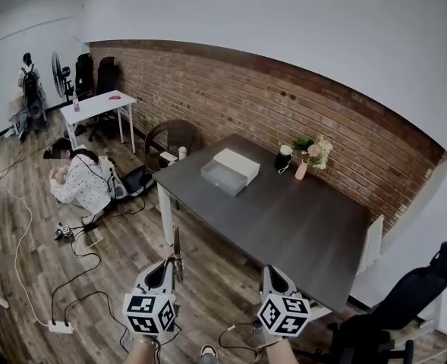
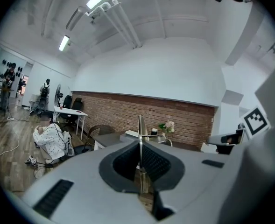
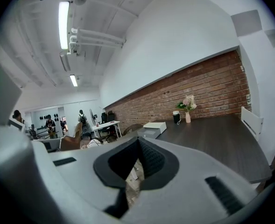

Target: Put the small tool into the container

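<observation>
The small tool is a thin metal blade standing up from my left gripper, which is shut on it low over the wooden floor, short of the table. In the left gripper view the tool rises straight between the closed pads of the left gripper. A grey open container sits on the dark table beside its white lid; it also shows ahead as the container in the right gripper view. My right gripper hangs beside the left one, shut and holding nothing.
A vase of flowers and a dark mug stand at the table's far edge by the brick wall. A person sits on the floor at left among cables and a power strip. A black office chair stands at right.
</observation>
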Motion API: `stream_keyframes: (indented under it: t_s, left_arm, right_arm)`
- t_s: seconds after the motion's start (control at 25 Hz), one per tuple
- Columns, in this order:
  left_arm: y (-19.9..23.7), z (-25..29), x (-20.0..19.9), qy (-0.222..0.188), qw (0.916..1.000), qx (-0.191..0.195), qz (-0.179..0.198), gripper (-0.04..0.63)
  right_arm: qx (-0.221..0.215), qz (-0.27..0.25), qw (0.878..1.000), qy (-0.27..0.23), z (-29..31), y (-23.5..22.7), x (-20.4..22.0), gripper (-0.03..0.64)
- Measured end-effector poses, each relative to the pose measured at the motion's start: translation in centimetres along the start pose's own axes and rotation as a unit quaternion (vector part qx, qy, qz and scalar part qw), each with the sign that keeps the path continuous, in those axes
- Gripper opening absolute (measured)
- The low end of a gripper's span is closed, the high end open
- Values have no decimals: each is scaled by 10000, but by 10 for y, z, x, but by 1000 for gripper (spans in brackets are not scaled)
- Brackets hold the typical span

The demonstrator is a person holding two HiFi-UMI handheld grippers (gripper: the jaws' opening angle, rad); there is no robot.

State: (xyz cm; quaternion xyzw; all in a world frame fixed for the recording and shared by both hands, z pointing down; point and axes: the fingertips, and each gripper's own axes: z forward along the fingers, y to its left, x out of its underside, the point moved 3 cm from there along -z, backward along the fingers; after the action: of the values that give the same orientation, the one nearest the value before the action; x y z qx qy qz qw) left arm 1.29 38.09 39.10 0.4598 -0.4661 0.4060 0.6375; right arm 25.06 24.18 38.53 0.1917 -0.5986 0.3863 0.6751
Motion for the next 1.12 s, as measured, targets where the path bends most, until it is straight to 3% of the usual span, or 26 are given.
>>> stream_keyframes:
  t_s: [0.6, 1.12]
  left_arm:
    - [-10, 126, -19, -31, 9999, -74, 122, 6]
    - [18, 186, -13, 113, 9998, -102, 114, 6]
  right_arm:
    - [-133, 81, 9999, 32, 112, -68, -31, 2]
    - [-107, 133, 9995, 282, 171, -81, -15, 2]
